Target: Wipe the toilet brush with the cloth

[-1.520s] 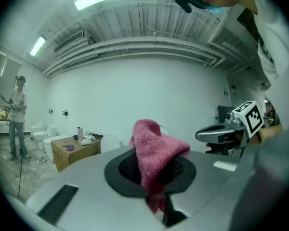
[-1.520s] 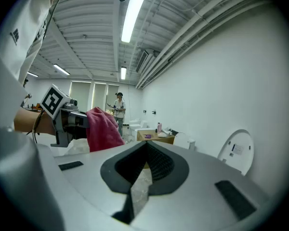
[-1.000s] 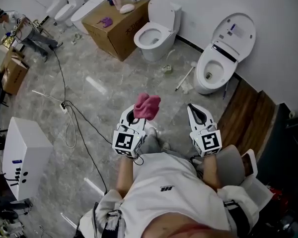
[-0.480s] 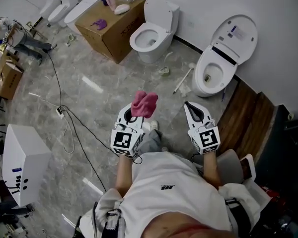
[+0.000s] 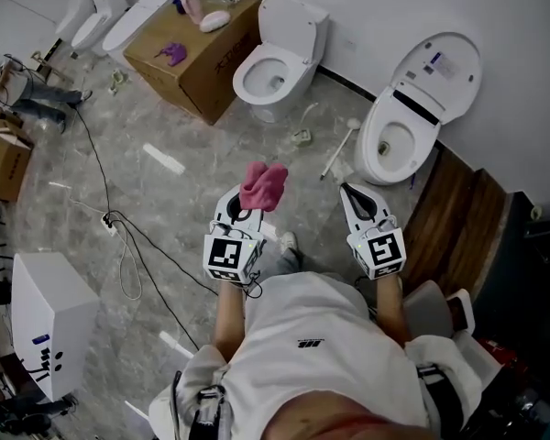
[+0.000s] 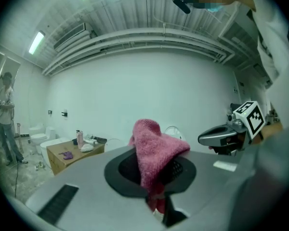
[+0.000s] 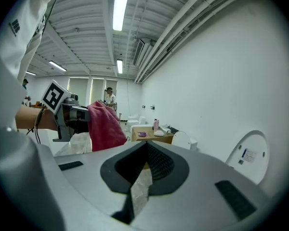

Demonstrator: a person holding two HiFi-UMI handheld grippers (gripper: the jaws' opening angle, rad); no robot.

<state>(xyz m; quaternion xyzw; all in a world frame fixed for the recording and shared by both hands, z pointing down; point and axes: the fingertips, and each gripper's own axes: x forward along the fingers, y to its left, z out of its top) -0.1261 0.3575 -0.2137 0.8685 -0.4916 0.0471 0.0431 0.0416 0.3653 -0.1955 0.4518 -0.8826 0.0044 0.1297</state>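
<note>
A pink cloth point(image 5: 263, 184) sticks up from my left gripper point(image 5: 248, 206), which is shut on it; the left gripper view shows the cloth point(image 6: 154, 148) pinched between the jaws and bunched above them. My right gripper point(image 5: 351, 193) is level with it on the right, shut and holding nothing, its jaws meeting at the tip point(image 7: 145, 146). The white toilet brush point(image 5: 340, 147) lies on the floor ahead, beside the open round toilet point(image 5: 408, 117). Both grippers are well short of it.
A second toilet point(image 5: 273, 62) stands by the wall, with a cardboard box point(image 5: 197, 58) carrying bottles to its left. A black cable point(image 5: 128, 236) runs over the floor at left near a white cabinet point(image 5: 50, 314). Wooden boards point(image 5: 458, 214) lie at right.
The person has walked towards the toilets, carrying both grippers forward. The toilets and brush now sit nearer, and the white cabinet has slid back. The cloth stays clamped.
</note>
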